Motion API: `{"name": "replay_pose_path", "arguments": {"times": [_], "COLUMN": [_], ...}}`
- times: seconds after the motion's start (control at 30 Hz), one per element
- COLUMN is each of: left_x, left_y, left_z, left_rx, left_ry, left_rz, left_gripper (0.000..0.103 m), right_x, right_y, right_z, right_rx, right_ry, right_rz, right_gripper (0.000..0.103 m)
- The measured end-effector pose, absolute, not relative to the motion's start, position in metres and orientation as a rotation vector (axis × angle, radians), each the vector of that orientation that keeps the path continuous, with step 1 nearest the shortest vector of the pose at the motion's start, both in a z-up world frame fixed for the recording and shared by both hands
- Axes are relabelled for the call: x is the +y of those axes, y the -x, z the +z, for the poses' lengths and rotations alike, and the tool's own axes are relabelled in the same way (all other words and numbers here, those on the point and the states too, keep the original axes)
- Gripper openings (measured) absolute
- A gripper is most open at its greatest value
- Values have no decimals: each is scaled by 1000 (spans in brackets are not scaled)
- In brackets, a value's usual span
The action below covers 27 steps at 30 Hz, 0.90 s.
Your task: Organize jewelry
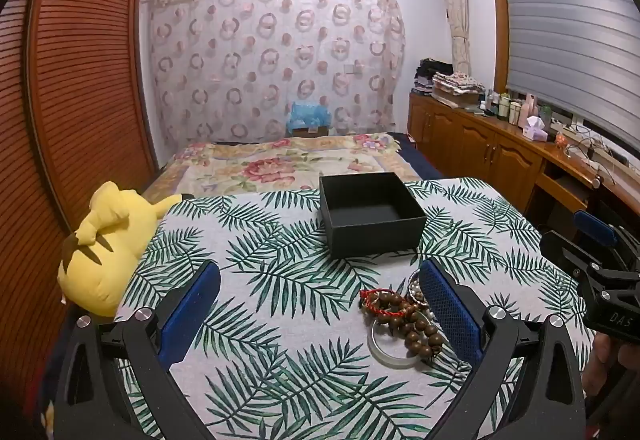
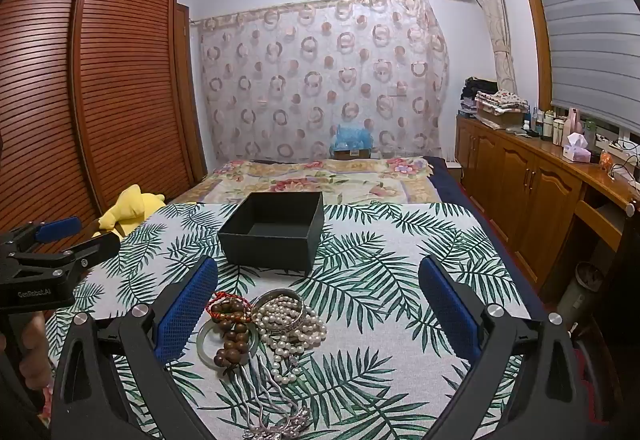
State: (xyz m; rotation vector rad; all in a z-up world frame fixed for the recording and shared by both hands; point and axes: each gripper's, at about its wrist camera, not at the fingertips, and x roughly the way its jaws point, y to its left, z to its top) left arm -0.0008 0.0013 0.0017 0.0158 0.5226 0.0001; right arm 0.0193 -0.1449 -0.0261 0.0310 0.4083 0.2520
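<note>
A pile of jewelry lies on the leaf-print cloth: a brown wooden bead bracelet (image 2: pixel 232 336) with a red cord, a pale green bangle (image 2: pixel 204 340), a pearl necklace (image 2: pixel 292 324), a silver bangle (image 2: pixel 280 296) and a silver hairpin (image 2: pixel 276 420). An open, empty black box (image 2: pixel 276 236) stands behind it. My right gripper (image 2: pixel 320 312) is open, just above the pile. My left gripper (image 1: pixel 320 308) is open; the wooden beads (image 1: pixel 404 320) and bangle (image 1: pixel 388 352) lie by its right finger. The black box (image 1: pixel 372 215) shows ahead.
A yellow plush toy (image 1: pixel 108 240) lies at the table's left edge. A bed with a floral cover (image 1: pixel 280 163) is behind the table. A wooden wardrobe (image 1: pixel 60 99) stands left, a wooden cabinet (image 1: pixel 500 147) with bottles right.
</note>
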Motion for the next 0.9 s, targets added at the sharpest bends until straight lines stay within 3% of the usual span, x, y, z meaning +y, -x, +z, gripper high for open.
{"name": "replay_pose_path", "arguments": {"times": [0.9], "left_x": [-1], "left_y": [1], "left_z": [7], "left_rx": [526], "left_ry": [-13], "left_rz": [-1], "left_gripper": [96], "right_x": [-145], "right_y": [-19], "right_z": [-26], "right_rx": [405], "right_ry": [-28], "right_rz": [251], "right_gripper": [101]}}
